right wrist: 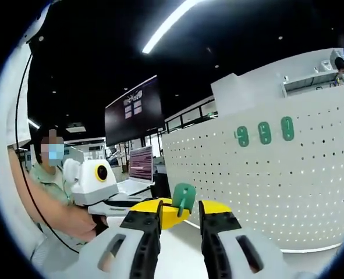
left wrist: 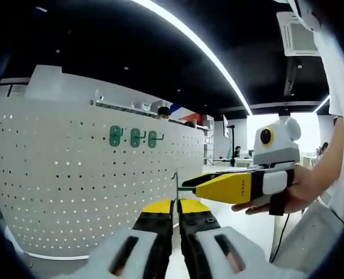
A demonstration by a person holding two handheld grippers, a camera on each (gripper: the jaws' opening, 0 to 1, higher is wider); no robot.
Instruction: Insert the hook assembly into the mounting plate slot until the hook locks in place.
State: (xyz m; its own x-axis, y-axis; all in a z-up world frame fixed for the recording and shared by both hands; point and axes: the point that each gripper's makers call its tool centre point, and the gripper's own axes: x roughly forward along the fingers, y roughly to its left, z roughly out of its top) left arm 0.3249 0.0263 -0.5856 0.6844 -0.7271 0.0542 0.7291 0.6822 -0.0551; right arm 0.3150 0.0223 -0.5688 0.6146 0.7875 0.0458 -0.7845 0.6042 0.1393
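Gripped the green hook assembly (right wrist: 183,197) in the right gripper (right wrist: 180,213), yellow tips closed on its plastic body, well apart from the white pegboard (left wrist: 73,174) and not yet at any slot. Met it from below with the left gripper (left wrist: 175,204), jaws drawn nearly together, the assembly's thin metal stem running down to their tips; could not tell whether actually pinched or merely touched. Showed three green hooks (left wrist: 135,137) already mounted in a row near the pegboard's top edge, with open holes on all sides of them. Judged the step as steadying and aligning the piece in mid-air before carrying it to the board. Risked twisting the stem out of line if both grippers pulled against each other. Risked a slip in the narrow right-hand hold once pressed against the plate, leaving the piece half seated and unlocked. Risked missing the slot through a tilted approach, or crowding the mounted hooks if aimed too close to their row.
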